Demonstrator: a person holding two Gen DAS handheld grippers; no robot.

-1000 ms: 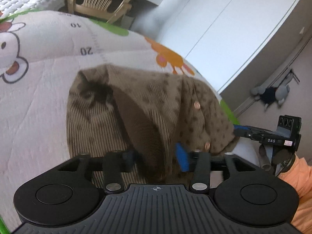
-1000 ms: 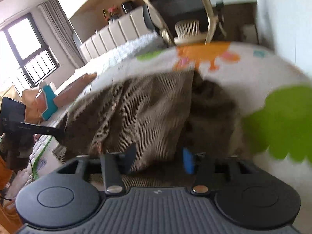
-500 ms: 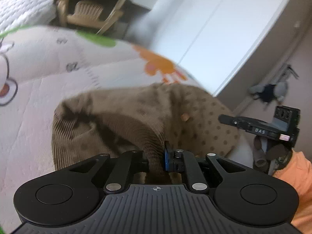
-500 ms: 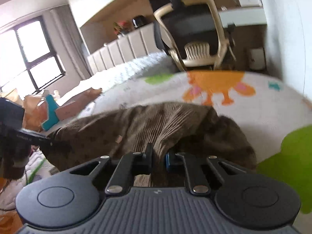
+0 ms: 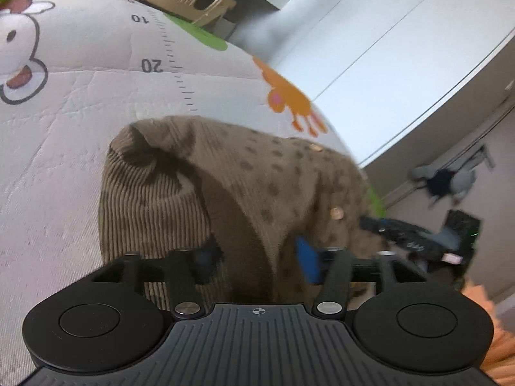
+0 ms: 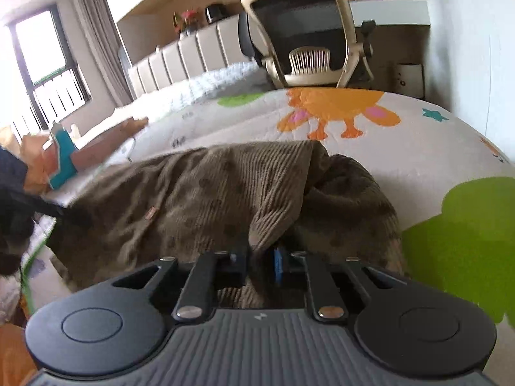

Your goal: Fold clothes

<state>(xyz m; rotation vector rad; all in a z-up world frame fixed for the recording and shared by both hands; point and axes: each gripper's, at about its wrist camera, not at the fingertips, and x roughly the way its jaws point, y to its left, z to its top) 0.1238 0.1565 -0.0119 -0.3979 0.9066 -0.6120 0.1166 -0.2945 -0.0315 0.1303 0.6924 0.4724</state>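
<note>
Across the middle of both frames we see the brown dotted ribbed cardigan [image 5: 225,186] bunched on the quilt [image 5: 64,128], stretched between our spread left tongs [image 5: 257,257] and right tongs [image 6: 262,262] pinching a fold.

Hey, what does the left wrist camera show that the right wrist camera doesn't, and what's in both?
Only the left wrist view shows the white wardrobe doors, the grey and black plush toy and the printed ruler scale, with the left tool open. Only the right wrist view shows the window, the padded headboard and the right tool shut on fabric. Both show the brown dotted corduroy garment on the cartoon-print quilt.
</note>
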